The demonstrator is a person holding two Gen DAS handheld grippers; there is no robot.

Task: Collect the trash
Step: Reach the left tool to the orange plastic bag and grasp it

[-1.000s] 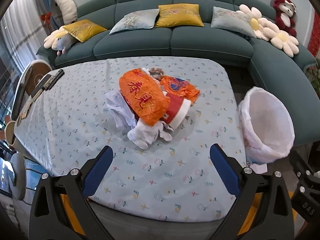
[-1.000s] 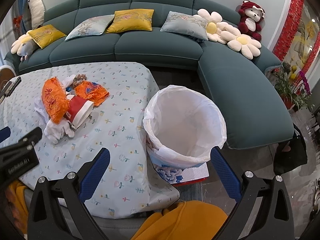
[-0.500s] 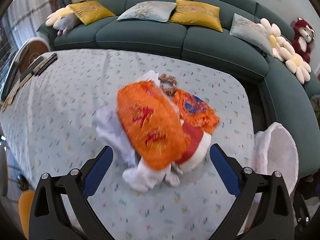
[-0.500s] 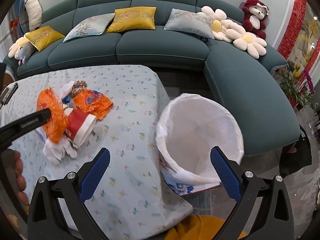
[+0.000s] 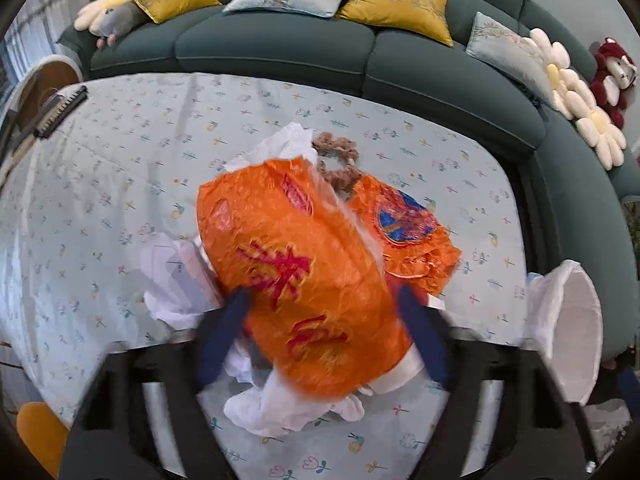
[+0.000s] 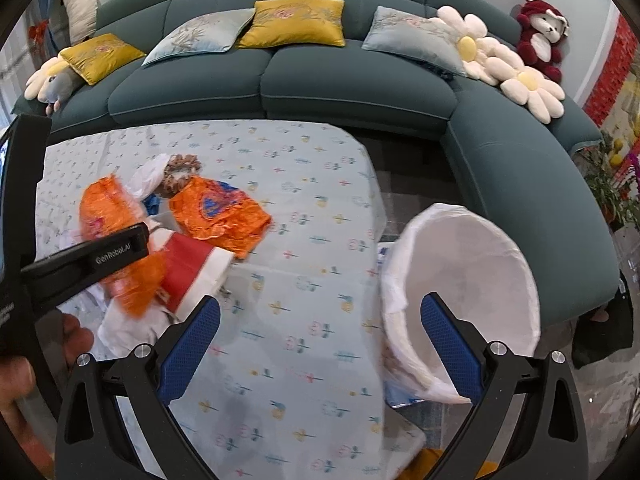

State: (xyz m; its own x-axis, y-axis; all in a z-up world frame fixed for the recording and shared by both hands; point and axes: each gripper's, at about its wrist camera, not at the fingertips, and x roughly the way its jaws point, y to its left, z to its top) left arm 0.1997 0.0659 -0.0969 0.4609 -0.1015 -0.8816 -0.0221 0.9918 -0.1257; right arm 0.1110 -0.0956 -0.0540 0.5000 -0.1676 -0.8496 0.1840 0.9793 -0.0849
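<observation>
1. Jaws of the left gripper (image 5: 324, 330) are closing, one blue pad on each flank of a large crinkled orange plastic bag with red characters (image 5: 304, 276); whether the pads already press on it cannot be told through the blur.
2. That orange bag is one of two: its long axis runs from the gripper away toward the sofa, tilted slightly left, and it lies on top of the trash heap.
3. Under and around it lie crumpled white tissues (image 5: 176, 280), one red paper cup with a white rim (image 6: 192, 276) tipped on its side with the mouth toward the near table edge, and one brown curly scrap (image 5: 338, 156) at the far end.
4. A second, flatter orange wrapper with a blue emblem (image 5: 408, 232) rests just right of the big bag.
5. All of it sits mid-way on the table's pale floral cloth (image 5: 120, 184).
6. The right gripper (image 6: 318, 350) has its jaws wide apart, nothing between them, above the table's right edge.
7. One white-lined waste bin (image 6: 464, 276) stands just beside that edge, on the floor.
8. Behind curves a dark teal sofa (image 6: 352, 80) with five cushions.
</observation>
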